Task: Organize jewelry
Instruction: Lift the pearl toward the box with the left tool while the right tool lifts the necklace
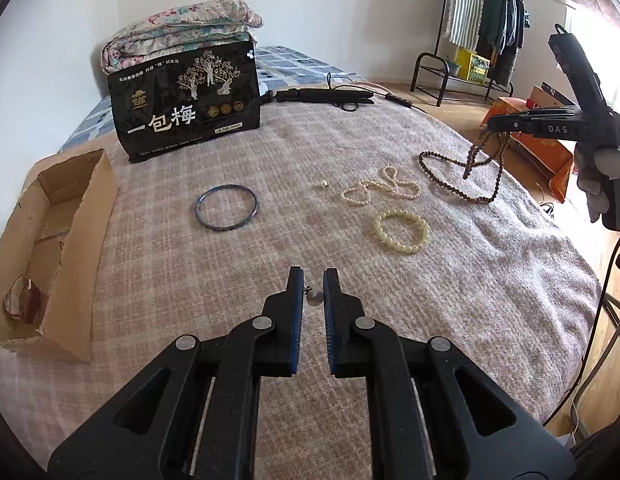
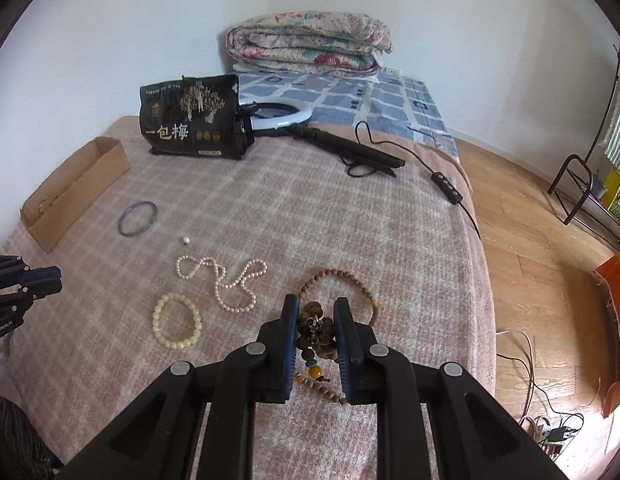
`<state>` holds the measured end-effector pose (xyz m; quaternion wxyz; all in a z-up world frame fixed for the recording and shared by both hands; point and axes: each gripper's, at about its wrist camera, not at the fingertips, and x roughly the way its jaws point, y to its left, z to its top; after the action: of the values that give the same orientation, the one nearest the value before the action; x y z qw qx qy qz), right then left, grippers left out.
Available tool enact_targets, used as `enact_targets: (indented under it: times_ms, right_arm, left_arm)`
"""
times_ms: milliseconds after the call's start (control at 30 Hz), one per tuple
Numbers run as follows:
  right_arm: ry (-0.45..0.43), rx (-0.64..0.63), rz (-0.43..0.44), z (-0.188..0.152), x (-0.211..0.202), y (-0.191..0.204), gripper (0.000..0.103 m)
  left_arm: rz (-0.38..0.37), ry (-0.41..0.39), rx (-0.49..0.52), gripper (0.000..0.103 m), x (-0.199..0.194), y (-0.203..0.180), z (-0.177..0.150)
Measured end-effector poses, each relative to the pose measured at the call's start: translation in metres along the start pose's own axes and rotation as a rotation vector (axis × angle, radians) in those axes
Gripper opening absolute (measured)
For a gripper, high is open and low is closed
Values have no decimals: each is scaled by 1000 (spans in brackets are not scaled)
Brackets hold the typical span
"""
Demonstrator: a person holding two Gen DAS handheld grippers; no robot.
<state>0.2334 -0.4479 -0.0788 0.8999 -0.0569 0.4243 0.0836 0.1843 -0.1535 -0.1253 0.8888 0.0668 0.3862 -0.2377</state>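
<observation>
The right tongs (image 2: 316, 332) pinch the brown bead necklace (image 2: 315, 330), part lifted off the bed (image 1: 270, 240). The left tongs (image 1: 313, 294) frame a small pearl (image 1: 314, 297), grip uncertain. Next, likely the cardboard box (image 1: 82, 216).

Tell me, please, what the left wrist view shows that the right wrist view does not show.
Only the left wrist view shows the left hand-held gripper around a small pearl, the inside of the cardboard box and the clothes rack. Only the right wrist view shows the ring light and the right hand-held gripper shut on the brown bead necklace. Both show the blue bangle, the pearl necklace, the cream bracelet and the black bag.
</observation>
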Motion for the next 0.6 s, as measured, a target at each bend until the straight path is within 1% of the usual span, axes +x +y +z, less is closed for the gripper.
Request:
enact_targets:
  times_ms: [33,100,133,300,600]
  right_arm:
    - [-12,2,-1,3,-7,0,16]
    - [-36,1,-3,10,-21,4,10]
    - [-45,-1,-6,14,-28,7,10]
    - [-91,-23,-30,33,-62,21,10]
    - [-157,-42,-69,67,-108,43,9]
  left_arm:
    - [2,-6,-4,8,-4,1,1]
    - [4,-17,-12,8,-12,3,2]
    - [3,-23,-18,8,-16,5,3]
    - [12,-52,-37,8,-38,13,6]
    - [36,-90,-67,8,-72,34,9]
